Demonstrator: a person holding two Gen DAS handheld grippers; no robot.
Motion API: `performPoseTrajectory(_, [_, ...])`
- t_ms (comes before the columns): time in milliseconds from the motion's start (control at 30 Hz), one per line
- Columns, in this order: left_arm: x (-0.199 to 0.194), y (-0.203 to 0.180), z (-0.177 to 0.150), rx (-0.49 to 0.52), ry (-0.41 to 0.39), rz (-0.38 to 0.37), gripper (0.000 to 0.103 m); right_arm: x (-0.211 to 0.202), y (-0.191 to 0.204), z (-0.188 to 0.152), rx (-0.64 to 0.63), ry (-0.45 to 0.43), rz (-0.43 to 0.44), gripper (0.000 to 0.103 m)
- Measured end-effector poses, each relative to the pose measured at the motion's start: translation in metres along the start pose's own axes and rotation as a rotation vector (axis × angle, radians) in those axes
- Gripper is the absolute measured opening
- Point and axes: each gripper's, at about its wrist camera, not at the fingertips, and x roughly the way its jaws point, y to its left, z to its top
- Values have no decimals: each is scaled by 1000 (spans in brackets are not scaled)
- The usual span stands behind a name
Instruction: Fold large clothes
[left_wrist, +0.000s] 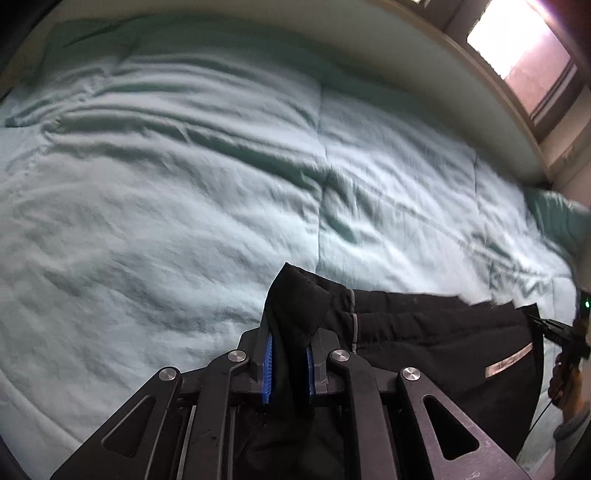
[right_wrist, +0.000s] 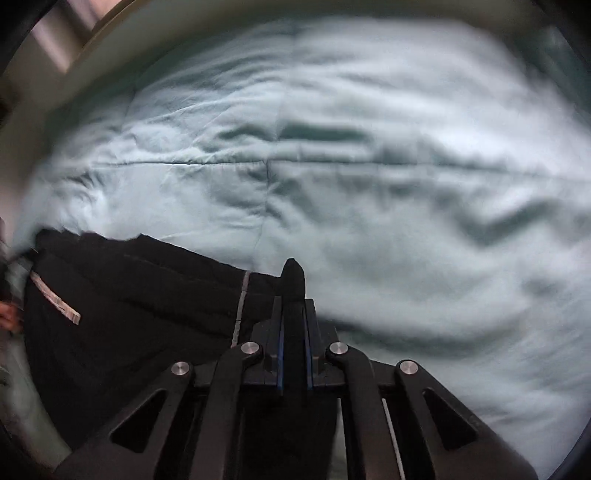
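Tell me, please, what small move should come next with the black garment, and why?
Probably carry both corners forward and lay the fold down. The left gripper and right gripper each pinch an end of the black garment, which hangs between them over the pale green quilt.

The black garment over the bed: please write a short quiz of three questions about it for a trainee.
1. True or false: both grippers are shut on the black garment.
2. What colour is the quilt below it?
3. The grey label is: A) on the garment, B) on the quilt, C) between the left gripper fingers.

Key: 1 true, the right gripper grips it too; 2 pale green; 3 A.
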Motion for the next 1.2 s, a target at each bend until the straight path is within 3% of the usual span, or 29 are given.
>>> performPoseTrajectory(100, [-26, 2, 13, -18, -57, 9, 14, -34, 5, 20, -11, -121, -53, 8])
performPoseTrajectory(200, [-23, -2, 24, -12, -66, 53, 14, -25, 16, 41, -44, -141, -108, 8])
performPoseTrajectory(300, [29, 1, 16, 24, 57, 130, 14, 33, 30, 41, -86, -30, -173, 8])
performPoseTrajectory(367, [58, 7, 2, 24, 132, 121, 18, 63, 30, 26, -83, 46, -172, 9])
performPoseTrajectory(467, [50, 23, -3, -22, 116, 33, 27, 73, 40, 12, -127, 55, -213, 12])
performPoseTrajectory(533, [38, 38, 2, -75, 162, -48, 32, 67, 39, 12, -136, 49, -208, 20])
performPoseTrajectory(600, [24, 56, 8, -120, 205, -157, 32, 57, 28, 15, -100, 48, -184, 25])
performPoseTrajectory(667, [5, 79, 13, -186, 216, -225, 37, 41, 10, 16, -15, 38, -161, 37])
performPoseTrajectory(733, [-21, 96, 11, -253, 173, -242, 39, 19, -8, 15, 89, 15, -111, 41])
performPoseTrajectory(800, [-44, 97, 2, -245, 128, -211, 40, -7, -20, 10, 181, -6, -80, 42])
performPoseTrajectory(867, [-65, 77, -12, -158, 136, -228, 40, -45, -15, -5, 209, -50, -65, 43])
performPoseTrajectory(1000, [-100, 9, -58, 51, 103, -98, 40, -93, 30, -49, 142, -71, 5, 50])
performPoseTrajectory(1067, [-110, -32, -89, 141, 82, -74, 40, -106, 67, -76, 102, -67, 47, 73])
performPoseTrajectory(1200, [-104, -87, -136, 222, 69, -17, 40, -100, 121, -105, 41, -57, 50, 74])
